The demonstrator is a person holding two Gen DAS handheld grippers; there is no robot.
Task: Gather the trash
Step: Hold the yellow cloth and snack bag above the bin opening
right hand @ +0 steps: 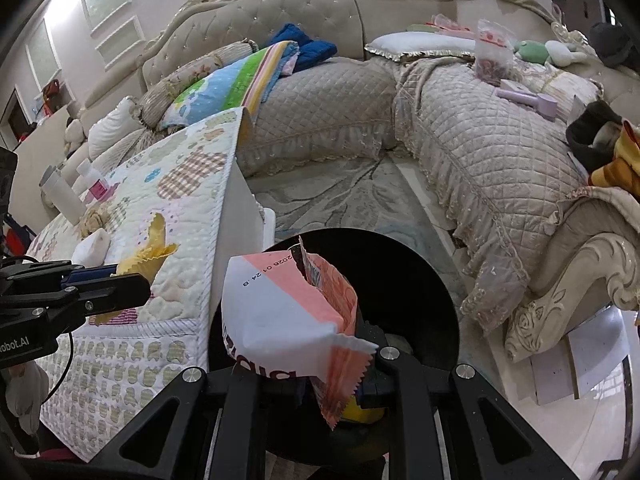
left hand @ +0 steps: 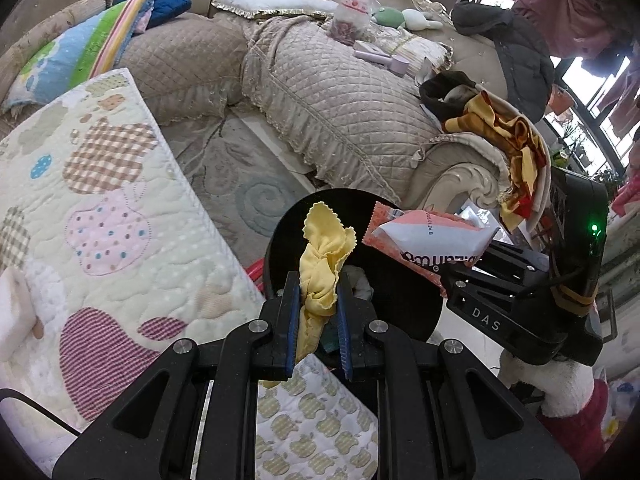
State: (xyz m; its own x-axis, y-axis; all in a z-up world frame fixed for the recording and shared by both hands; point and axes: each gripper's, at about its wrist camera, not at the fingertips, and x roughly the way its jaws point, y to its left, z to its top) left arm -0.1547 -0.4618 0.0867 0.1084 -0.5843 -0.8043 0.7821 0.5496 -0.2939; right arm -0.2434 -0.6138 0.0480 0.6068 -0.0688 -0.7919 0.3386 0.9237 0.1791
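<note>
The right hand-held gripper (right hand: 340, 376) has its fingertips hidden behind the pink-and-white wrapper (right hand: 292, 312) it pinches, so the pads cannot be seen; the grip looks tight. The left hand-held gripper (left hand: 318, 320) is pressed together on a crumpled yellow cloth (left hand: 322, 264), its blue pads (left hand: 292, 320) squeezing the fabric. Both point steeply down over the round black bin (right hand: 420, 280), whose inside is too dark to read. A quilt-covered worktop (right hand: 168, 208) stands just beside the bin, bearing a white bottle (right hand: 60, 196). A quilted sofa (right hand: 460, 140) curves behind.
</note>
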